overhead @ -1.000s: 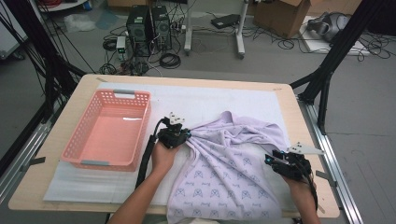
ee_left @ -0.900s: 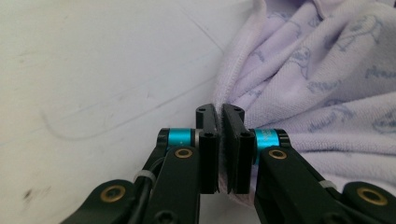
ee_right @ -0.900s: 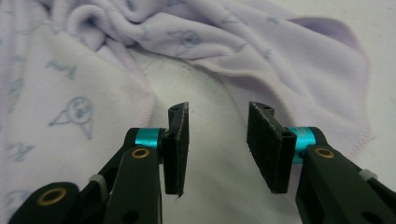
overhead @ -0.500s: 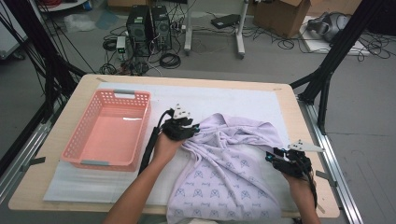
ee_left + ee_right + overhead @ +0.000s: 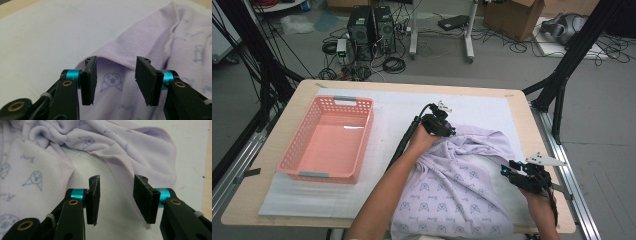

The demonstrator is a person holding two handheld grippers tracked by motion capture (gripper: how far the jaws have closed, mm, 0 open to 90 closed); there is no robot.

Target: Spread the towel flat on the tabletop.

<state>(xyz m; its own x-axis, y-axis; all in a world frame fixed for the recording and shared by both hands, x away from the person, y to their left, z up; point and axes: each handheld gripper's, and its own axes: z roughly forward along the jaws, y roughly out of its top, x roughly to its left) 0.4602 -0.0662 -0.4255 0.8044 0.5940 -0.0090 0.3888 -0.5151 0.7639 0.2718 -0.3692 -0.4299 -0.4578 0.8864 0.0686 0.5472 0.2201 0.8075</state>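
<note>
Left tongs [image 5: 116, 82], jaws just opened over the lilac cloth [image 5: 462, 185] mid-counter, right tongs [image 5: 120, 200] apart too, probably regrasping its hem next.

I am seeing the pink perforated plastic basket [image 5: 328, 141] sitting at the left on the white mat [image 5: 392, 112] covering the surface, the lilac printed cloth [image 5: 462, 185] lying to its right.
</note>
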